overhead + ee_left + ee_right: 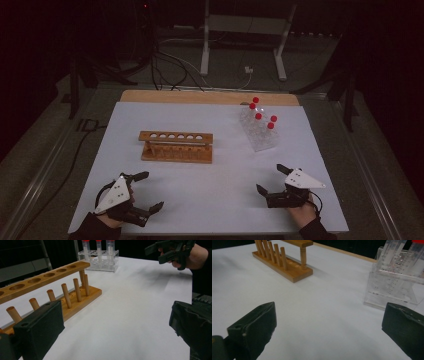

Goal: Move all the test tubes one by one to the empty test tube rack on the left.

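Room is dim, background near black in the high view; the white table sheet is the one lit area, grey and underexposed. Light is soft from overhead, shadows faint. Gripper views brighter; near black pads slightly soft, clear rack shows mild glare.

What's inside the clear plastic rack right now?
The clear rack holds four red-capped tubes, all upright. Whether they contain anything cannot be told. The wooden rack is empty.

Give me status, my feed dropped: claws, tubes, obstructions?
Left claw and right claw open, empty. Red-capped tubes upright in clear rack; wooden rack empty. Nothing between.
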`<state>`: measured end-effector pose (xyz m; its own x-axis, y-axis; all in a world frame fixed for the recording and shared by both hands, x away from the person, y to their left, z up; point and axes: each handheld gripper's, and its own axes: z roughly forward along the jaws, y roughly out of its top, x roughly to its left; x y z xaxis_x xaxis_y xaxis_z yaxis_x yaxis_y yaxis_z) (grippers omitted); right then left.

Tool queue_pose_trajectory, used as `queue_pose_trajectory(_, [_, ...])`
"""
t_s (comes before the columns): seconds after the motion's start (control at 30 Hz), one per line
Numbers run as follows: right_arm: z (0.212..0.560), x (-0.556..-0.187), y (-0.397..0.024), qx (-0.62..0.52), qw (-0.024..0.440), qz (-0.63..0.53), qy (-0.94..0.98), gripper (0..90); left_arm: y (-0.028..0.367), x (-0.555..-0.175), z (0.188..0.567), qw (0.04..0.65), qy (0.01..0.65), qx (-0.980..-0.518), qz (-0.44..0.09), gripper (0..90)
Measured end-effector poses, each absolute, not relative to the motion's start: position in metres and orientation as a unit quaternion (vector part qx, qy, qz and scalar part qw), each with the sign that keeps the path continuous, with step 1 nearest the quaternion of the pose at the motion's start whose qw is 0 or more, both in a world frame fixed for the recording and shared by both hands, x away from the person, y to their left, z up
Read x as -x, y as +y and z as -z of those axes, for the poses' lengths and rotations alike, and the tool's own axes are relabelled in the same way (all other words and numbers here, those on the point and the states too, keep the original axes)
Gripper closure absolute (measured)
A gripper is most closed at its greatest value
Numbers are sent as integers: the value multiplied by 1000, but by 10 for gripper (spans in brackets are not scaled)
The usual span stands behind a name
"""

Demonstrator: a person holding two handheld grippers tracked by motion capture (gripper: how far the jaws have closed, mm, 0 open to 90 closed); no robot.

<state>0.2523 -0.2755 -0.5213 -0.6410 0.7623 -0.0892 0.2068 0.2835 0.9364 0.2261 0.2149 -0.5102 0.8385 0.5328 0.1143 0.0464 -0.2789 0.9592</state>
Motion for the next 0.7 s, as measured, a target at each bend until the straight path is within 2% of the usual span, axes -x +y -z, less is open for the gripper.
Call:
queue_pose_trajectory(0.13, [519,-249,-274,-319,290,-501,750,0,216,-226,510,573,193,-768,-211,4])
queue_pose_trajectory(0.2, [518,-251,-274,-331,238,-503,762,0,217,-227,510,573,193,-768,-210,4])
queue_pose_trajectory(0.27, [517,-251,-273,-338,220,-499,767,0,217,-227,510,574,195,-767,-208,5])
queue_pose_trajectory(0.7, [503,-243,-263,-334,217,-492,774,0,218,-229,510,575,202,-765,-206,5])
